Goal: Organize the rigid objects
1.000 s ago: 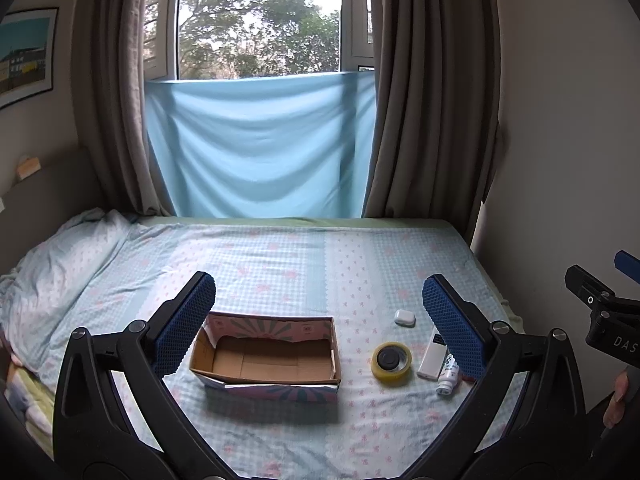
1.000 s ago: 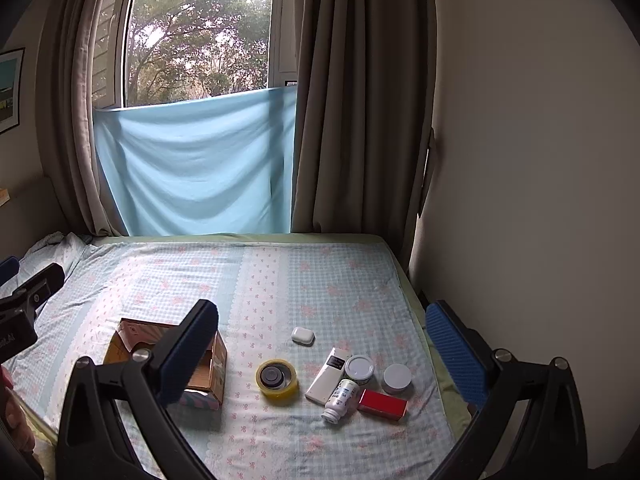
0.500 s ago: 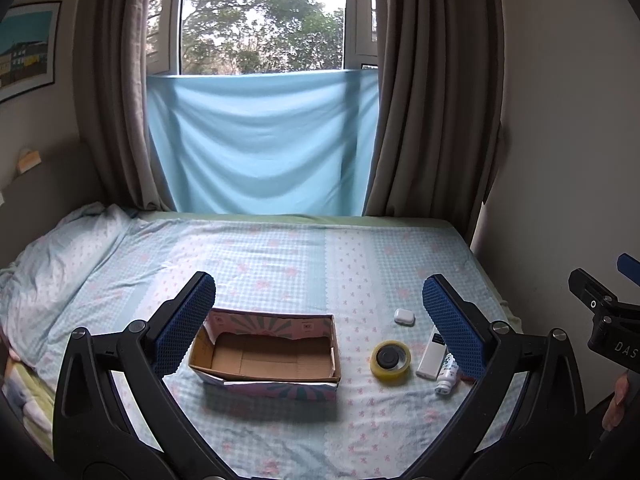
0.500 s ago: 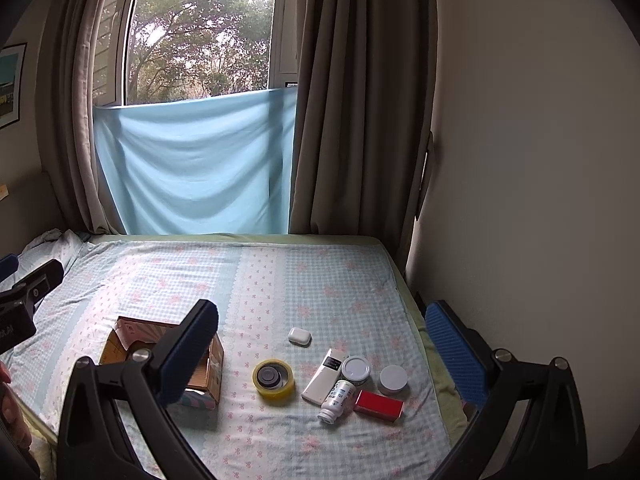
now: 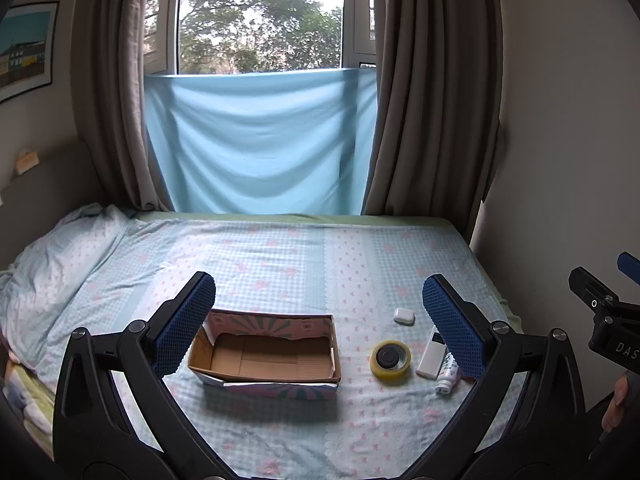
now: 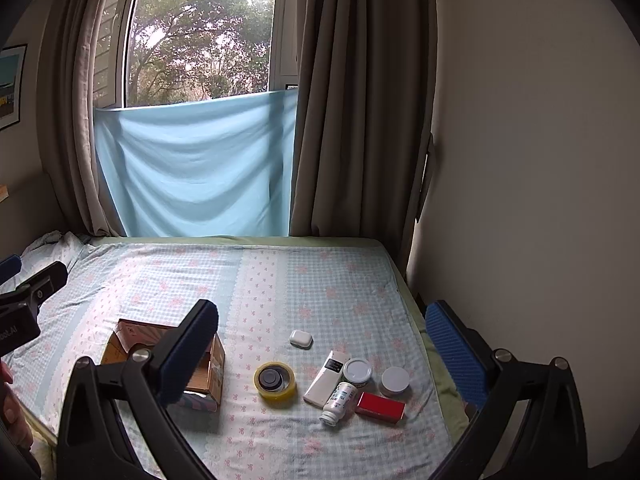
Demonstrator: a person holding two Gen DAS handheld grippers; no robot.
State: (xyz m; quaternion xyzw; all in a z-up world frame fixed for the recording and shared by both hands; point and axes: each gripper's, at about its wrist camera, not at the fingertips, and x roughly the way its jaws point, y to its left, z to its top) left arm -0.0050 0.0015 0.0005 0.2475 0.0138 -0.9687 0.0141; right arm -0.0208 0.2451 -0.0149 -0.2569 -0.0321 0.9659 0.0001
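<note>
An open cardboard box (image 5: pixel 266 354) (image 6: pixel 208 372) lies on the bed. To its right lie a yellow tape roll (image 5: pixel 390 359) (image 6: pixel 275 379), a white earbud case (image 5: pixel 403 315) (image 6: pixel 301 339), a white remote (image 5: pixel 431 355) (image 6: pixel 326 376), a small white bottle (image 5: pixel 447 375) (image 6: pixel 339 400), two round white jars (image 6: pixel 357 371) (image 6: pixel 395 380) and a red box (image 6: pixel 380 407). My left gripper (image 5: pixel 319 328) is open and empty, held above the box. My right gripper (image 6: pixel 324 354) is open and empty, held above the objects.
The bed (image 5: pixel 280 256) has a checked sheet, with a pillow (image 5: pixel 52 256) at the left. A wall (image 6: pixel 540 200) runs along the right edge. Curtains and a blue cloth (image 5: pixel 260 140) hang behind the bed.
Both grippers have drifted slightly; the views shift a little upward and back. The objects have not moved.
</note>
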